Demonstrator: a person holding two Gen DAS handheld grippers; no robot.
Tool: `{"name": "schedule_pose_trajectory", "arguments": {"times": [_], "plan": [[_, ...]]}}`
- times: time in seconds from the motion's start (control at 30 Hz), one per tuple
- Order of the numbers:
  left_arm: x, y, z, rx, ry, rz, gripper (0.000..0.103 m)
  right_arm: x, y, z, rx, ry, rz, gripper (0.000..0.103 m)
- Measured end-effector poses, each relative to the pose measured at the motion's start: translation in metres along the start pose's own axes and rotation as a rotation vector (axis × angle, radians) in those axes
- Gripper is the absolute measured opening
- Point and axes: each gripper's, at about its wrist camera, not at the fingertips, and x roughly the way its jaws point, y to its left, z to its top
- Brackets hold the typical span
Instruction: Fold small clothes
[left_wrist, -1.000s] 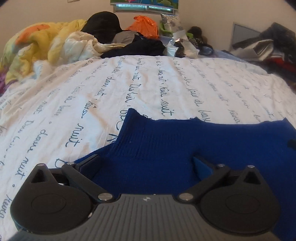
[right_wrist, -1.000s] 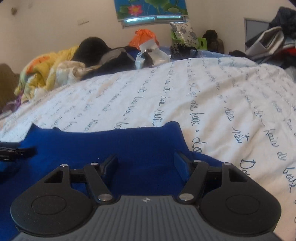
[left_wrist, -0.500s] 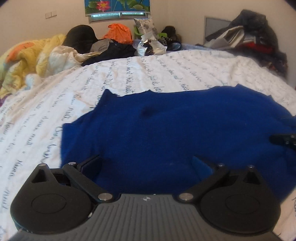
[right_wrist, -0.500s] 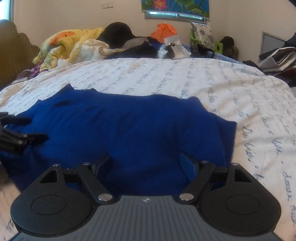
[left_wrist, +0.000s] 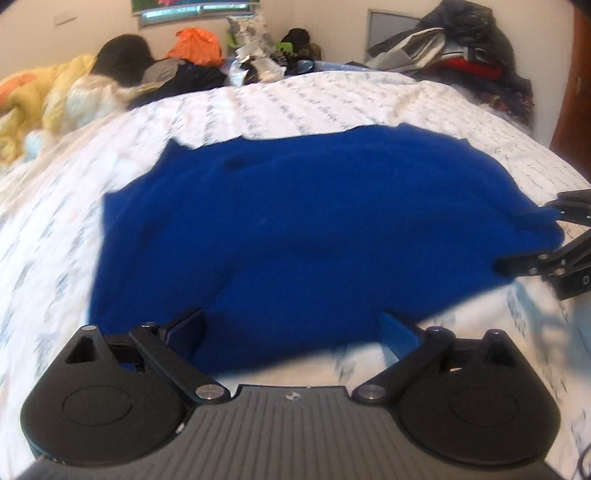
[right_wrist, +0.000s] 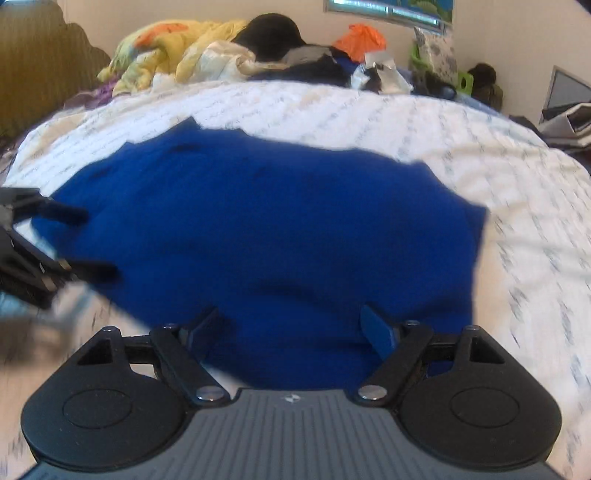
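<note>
White bedding printed with blue script covers the bed (left_wrist: 332, 96) that fills both wrist views; heaped clothes and a yellow quilt (right_wrist: 166, 48) line its far edge in the upper part of each frame. Centre frame, the blue knit garment (left_wrist: 303, 229) lies spread flat on the bed, one layer doubled over near the lower edge. Lower left to lower right in the left wrist view, the left gripper (left_wrist: 291, 332) has its fingers spread wide over the garment's near hem, gripping nothing. At the right edge of that view appears the right gripper (right_wrist: 295, 328); its fingers are opening, with cloth beneath them but not pinched. Judged by its look, the knit is soft, light and limp, likely to sag and stretch if lifted by one point. Corners or hem edges offer the best hold, one per gripper.
</note>
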Motion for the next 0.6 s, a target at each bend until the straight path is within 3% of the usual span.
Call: {"name": "schedule_pose_trajectory", "arguments": {"times": [0.13, 0.23, 0.27, 0.3, 0.37, 0.4, 0.47, 0.53, 0.6], "plan": [[-0.008, -0.003, 0.010, -0.029, -0.035, -0.018, 0.093, -0.008, 0.005, 0.012, 0.047, 0.087, -0.011, 0.084], [0.012, -0.009, 0.018, -0.014, -0.014, 0.008, 0.094, -0.006, 0.017, 0.040, 0.072, 0.024, 0.077, 0.084], [0.019, -0.008, 0.017, -0.013, -0.005, 0.018, 0.102, 0.000, 0.024, 0.047, 0.057, 0.017, 0.097, 0.085], [0.018, -0.005, 0.013, -0.001, -0.014, 0.024, 0.103, 0.009, 0.031, 0.051, 0.030, 0.027, 0.101, 0.085], [0.009, 0.006, 0.003, 0.010, -0.016, 0.006, 0.103, 0.030, 0.041, 0.045, -0.051, 0.099, 0.054, 0.089], [0.003, 0.012, -0.003, 0.010, -0.009, 0.002, 0.103, 0.026, 0.044, 0.032, -0.117, 0.047, 0.042, 0.092], [-0.007, 0.019, -0.010, 0.038, 0.007, 0.032, 0.102, 0.020, 0.032, 0.015, -0.069, 0.037, 0.077, 0.096], [-0.012, 0.026, -0.001, 0.023, 0.018, 0.019, 0.090, 0.011, 0.034, 0.004, -0.150, 0.072, 0.081, 0.098], [-0.009, 0.030, 0.023, -0.001, -0.028, -0.002, 0.092, 0.014, 0.030, 0.016, -0.172, 0.155, 0.112, 0.098]]}}
